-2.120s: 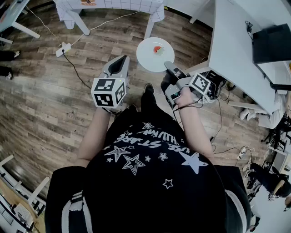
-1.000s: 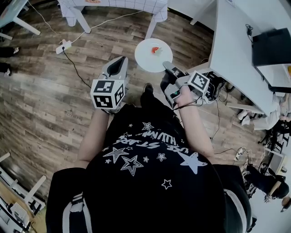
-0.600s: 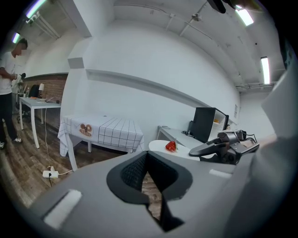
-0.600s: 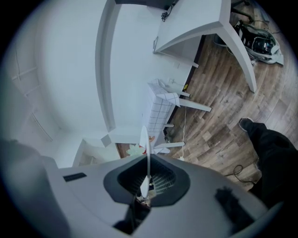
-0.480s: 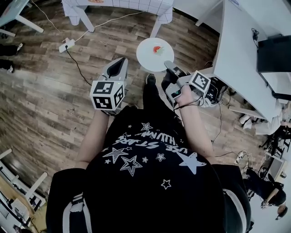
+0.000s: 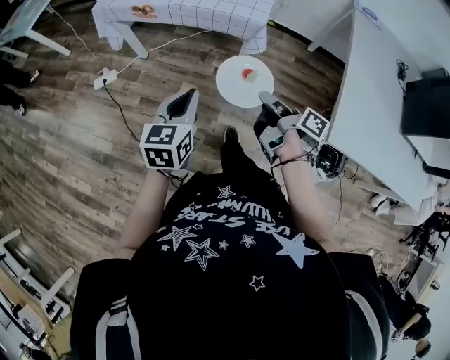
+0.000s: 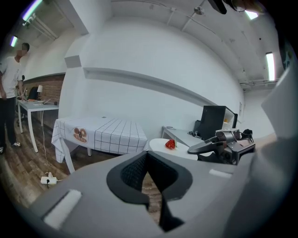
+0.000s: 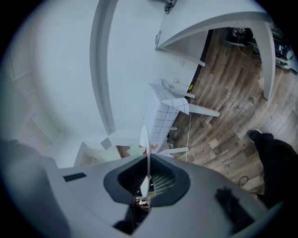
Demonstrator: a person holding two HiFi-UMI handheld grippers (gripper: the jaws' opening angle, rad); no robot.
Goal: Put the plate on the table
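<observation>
**Carrying stage of the plate placement.** The right gripper (image 8: pixel 146 182) has its jaws clamped on the near rim of the round white plate (image 8: pixel 147 144). Its own view shows the plate edge-on, as a thin white blade between the jaws. In the head view the right gripper (image 6: pixel 264 99) holds the plate (image 6: pixel 230 86) out in front of the person, in the air above the brown wood-plank floor (image 6: pixel 84 162). A small red piece of food (image 6: pixel 246 73), perhaps a strawberry, lies on the plate's far half. The left gripper (image 7: pixel 148 159) has its jaws drawn together on nothing and hangs beside the plate without touching it.

A tabletop under a white checked cloth (image 6: pixel 211 10) stands ahead and a plain white desk (image 6: pixel 373 84) to the right. Neither is under the plate, and which one is meant cannot be told.

A single rim grip probably leaves the plate free to droop at its far edge. The step is done well if:
- the plate is carried level, so the food does not slide;
- it is brought fully over the tabletop and lowered flat until its base rests there;
- the jaws part only then and draw back along the plate's plane, so the rim is not tipped.
</observation>
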